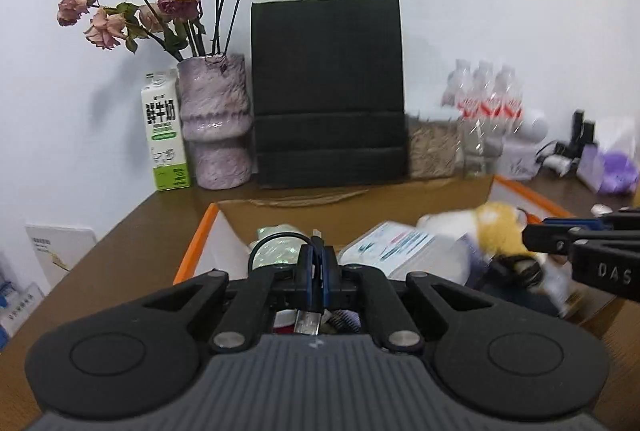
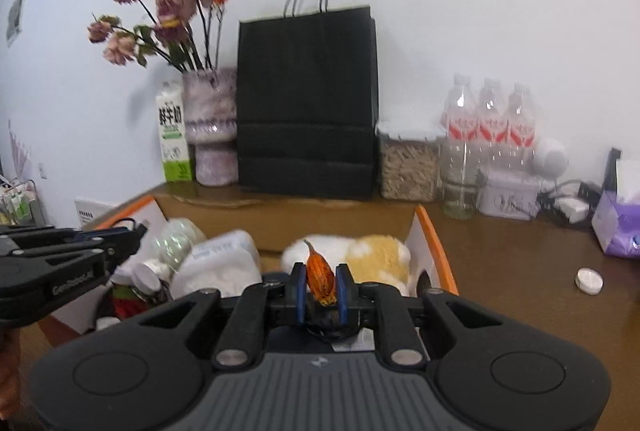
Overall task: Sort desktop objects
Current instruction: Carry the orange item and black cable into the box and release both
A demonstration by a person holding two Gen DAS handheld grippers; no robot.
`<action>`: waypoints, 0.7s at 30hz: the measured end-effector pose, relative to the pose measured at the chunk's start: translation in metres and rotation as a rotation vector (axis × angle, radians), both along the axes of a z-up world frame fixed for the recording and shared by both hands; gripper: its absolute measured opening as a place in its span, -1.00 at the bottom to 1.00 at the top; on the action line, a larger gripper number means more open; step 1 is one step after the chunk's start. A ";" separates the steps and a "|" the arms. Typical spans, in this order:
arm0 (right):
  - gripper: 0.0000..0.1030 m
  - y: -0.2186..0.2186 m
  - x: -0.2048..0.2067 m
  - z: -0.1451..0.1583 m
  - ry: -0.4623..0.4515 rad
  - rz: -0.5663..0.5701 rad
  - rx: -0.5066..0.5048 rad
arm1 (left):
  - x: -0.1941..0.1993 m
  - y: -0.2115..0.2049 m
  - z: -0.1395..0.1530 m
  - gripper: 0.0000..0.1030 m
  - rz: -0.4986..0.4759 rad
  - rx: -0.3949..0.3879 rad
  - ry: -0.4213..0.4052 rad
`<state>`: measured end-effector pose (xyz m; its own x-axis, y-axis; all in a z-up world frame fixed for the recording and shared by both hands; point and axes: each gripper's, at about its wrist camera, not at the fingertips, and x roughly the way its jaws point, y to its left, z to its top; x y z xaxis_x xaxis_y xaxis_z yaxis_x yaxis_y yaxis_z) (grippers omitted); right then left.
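An open cardboard box (image 1: 360, 199) with orange edges sits on the brown table and holds several items. My left gripper (image 1: 316, 263) is shut on a black USB cable (image 1: 308, 323) and holds it over the box. My right gripper (image 2: 322, 291) is shut on a small orange pointed object (image 2: 320, 277), also over the box. A yellow and white plush toy (image 2: 360, 259) lies in the box, beside a white packet (image 2: 220, 263) and small bottles (image 2: 144, 283). The right gripper shows at the right in the left wrist view (image 1: 580, 243).
At the back stand a black paper bag (image 1: 326, 91), a vase of dried roses (image 1: 216, 119), a milk carton (image 1: 164, 131), a jar of grain (image 2: 408, 163) and three water bottles (image 2: 488, 127). A purple tissue pack (image 2: 618, 227) and a small white disc (image 2: 589, 281) lie right.
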<state>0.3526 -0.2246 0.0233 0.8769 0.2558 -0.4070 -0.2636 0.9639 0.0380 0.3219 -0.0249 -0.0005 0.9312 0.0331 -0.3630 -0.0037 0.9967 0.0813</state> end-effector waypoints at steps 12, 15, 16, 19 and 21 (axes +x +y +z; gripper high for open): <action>-0.13 0.004 -0.008 -0.009 0.002 -0.017 -0.029 | -0.005 -0.004 -0.010 -0.19 0.020 0.007 -0.021; 0.75 0.003 -0.016 -0.004 -0.050 -0.031 -0.027 | -0.012 -0.005 -0.006 0.41 0.042 0.022 -0.077; 0.93 0.003 -0.019 -0.001 -0.069 -0.036 -0.027 | -0.014 -0.005 -0.005 0.58 0.046 0.022 -0.092; 1.00 0.002 -0.025 0.003 -0.103 -0.039 -0.019 | -0.021 -0.005 -0.002 1.00 0.061 0.012 -0.151; 1.00 0.003 -0.027 0.004 -0.103 -0.040 -0.022 | -0.026 -0.007 0.000 1.00 0.070 0.013 -0.174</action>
<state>0.3255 -0.2217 0.0278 0.9236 0.2119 -0.3194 -0.2264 0.9740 -0.0085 0.2963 -0.0317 -0.0009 0.9751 0.1035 -0.1960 -0.0880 0.9924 0.0864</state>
